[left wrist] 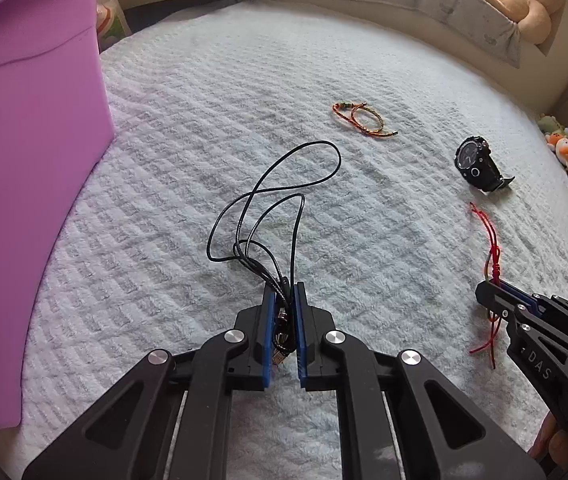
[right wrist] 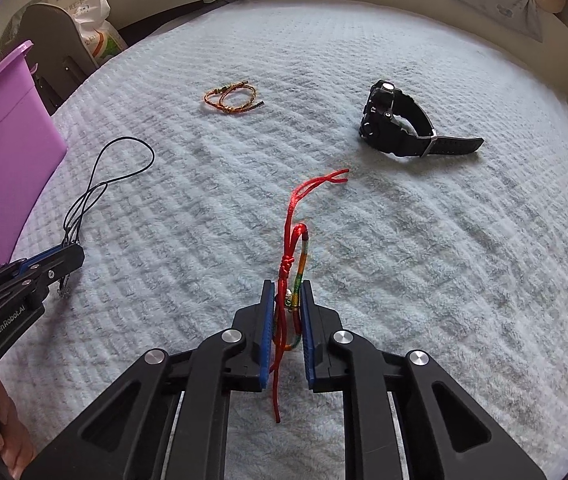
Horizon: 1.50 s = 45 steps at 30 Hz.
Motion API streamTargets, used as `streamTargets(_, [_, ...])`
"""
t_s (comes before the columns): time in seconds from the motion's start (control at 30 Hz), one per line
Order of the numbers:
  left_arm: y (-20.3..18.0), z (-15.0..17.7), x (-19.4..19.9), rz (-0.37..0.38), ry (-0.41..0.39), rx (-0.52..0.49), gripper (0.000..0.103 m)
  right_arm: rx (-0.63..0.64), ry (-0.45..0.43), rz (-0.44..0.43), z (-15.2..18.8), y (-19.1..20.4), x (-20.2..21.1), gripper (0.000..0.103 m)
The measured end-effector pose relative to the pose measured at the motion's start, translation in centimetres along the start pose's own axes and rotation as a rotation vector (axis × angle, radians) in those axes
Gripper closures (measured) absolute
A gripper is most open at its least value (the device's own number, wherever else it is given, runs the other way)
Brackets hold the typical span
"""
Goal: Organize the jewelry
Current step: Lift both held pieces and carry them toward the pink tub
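Note:
My left gripper is shut on a black cord necklace, whose loops trail forward over the white blanket; it also shows in the right wrist view. My right gripper is shut on a red string bracelet with a multicoloured braided part, its red ends reaching forward; it also shows in the left wrist view. An orange braided bracelet and a black wristwatch lie on the blanket further ahead.
A purple plastic bin stands at the left edge of the bed, also seen in the right wrist view. Plush toys sit at the far right. A plastic bag stands beyond the bed's far left.

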<state>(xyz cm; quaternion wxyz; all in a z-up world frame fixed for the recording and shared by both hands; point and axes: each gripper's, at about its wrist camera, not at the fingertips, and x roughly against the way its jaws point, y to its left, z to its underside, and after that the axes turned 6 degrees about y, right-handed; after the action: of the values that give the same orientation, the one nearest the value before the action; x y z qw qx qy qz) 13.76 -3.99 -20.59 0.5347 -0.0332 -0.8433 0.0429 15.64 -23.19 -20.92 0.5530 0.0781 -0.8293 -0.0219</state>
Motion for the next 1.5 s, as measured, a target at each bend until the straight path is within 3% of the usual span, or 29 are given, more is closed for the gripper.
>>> streamTargets(0.4, [-1.7, 0.2, 3.0, 0.026, 0.018, -0.033, 0.094, -0.016, -0.001, -0.023, 1.1, -0.5, 3.7, 0.090])
streamTargets(0.77, [-4.4, -0.6, 10.3, 0.026, 0.012, -0.033, 0.094, -0.004, 0.010, -0.072, 1.2, -1.4, 11.5, 0.090])
streamTargets(1.2, [-6.5, -2.6, 23.0, -0.021, -0.050, 0.102, 0.094, 0.108, -0.019, -0.189, -1.5, -2.2, 22.6, 0.090])
streamTargets(1.33, [-5.3, -2.5, 26.2, -0.005, -0.040, 0.187, 0.094, 0.159, 0.004, -0.259, -2.2, -0.7, 24.5, 0.090])
streamTargets(1.5, [-2.5, -2.3, 29.9, -0.052, -0.066, 0.258, 0.094, 0.247, 0.006, -0.323, -3.3, 3.0, 26.4, 0.090])
